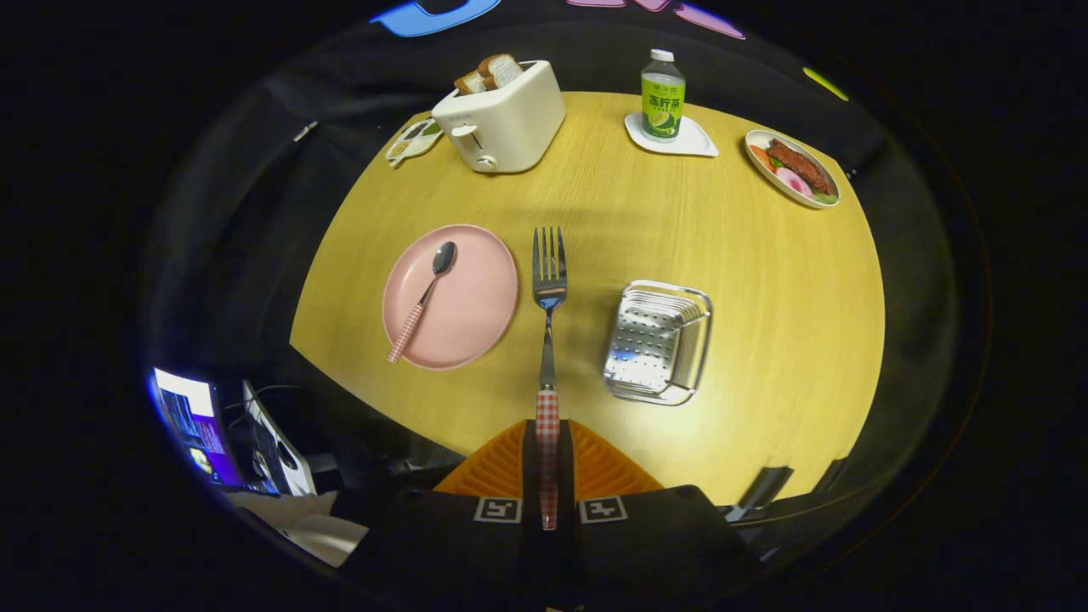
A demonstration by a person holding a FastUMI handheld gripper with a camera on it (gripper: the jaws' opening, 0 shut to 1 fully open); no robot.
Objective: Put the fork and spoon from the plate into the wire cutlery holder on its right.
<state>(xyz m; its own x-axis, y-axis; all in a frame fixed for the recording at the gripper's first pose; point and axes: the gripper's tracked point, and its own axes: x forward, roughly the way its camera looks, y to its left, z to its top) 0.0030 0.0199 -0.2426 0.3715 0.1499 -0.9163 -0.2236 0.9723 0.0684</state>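
- Hand-held gripper [548, 455]: both fingers are pressed against the checked handle of the fork [549, 289], grasping it. The fork extends straight ahead from the fingers, tines pointing away, raised over the counter [765, 255] between the plate and the holder.
- Plate [476, 314]: pink, round, resting on the counter ahead and to the left of the fingers.
- Spoon [425, 297]: lies on the plate, bowl toward the far side, checked handle reaching the near rim.
- Wire cutlery holder [657, 342]: metal, with a perforated floor, standing on the counter to the right of the plate and of the fork.
- Far side of the counter: a white toaster [501, 119] with bread slices in its slots, a small dish [414, 140] beside it, a bottle [663, 93] on a white coaster [697, 140], and a plate of food [792, 168].
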